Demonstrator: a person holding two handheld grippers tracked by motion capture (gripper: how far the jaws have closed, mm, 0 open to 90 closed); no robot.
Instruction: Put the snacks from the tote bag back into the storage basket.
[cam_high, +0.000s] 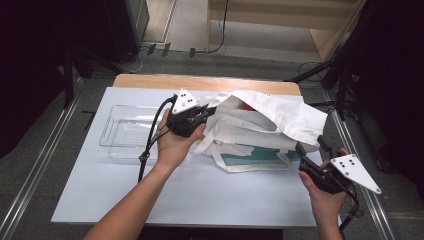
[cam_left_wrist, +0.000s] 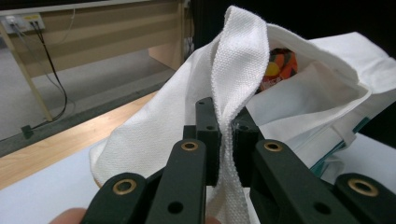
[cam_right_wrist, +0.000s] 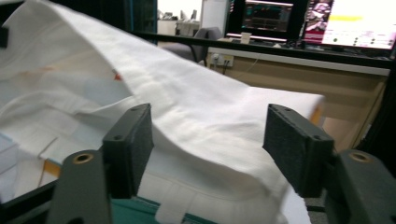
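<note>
I have the left tongs clamped together on the white strap of the cloth bag, which lies slumped on the tabletop to the right of a clear plastic tray. The strap stands up out of the grip, and something orange sits inside the bag's mouth. My right tongs stand wide apart with the bag's near edge between the pads, not pressing on it; in the high view they hover just off the bag's right end.

My worry is the strap: I hold a narrow fold of it, and a sideways tug could slip it free or drag the whole bag toward the tray. If I close the right side too shallow, I may pinch one layer, and the mouth would sag shut instead of opening. Lifting unevenly could tip the contents out.
</note>
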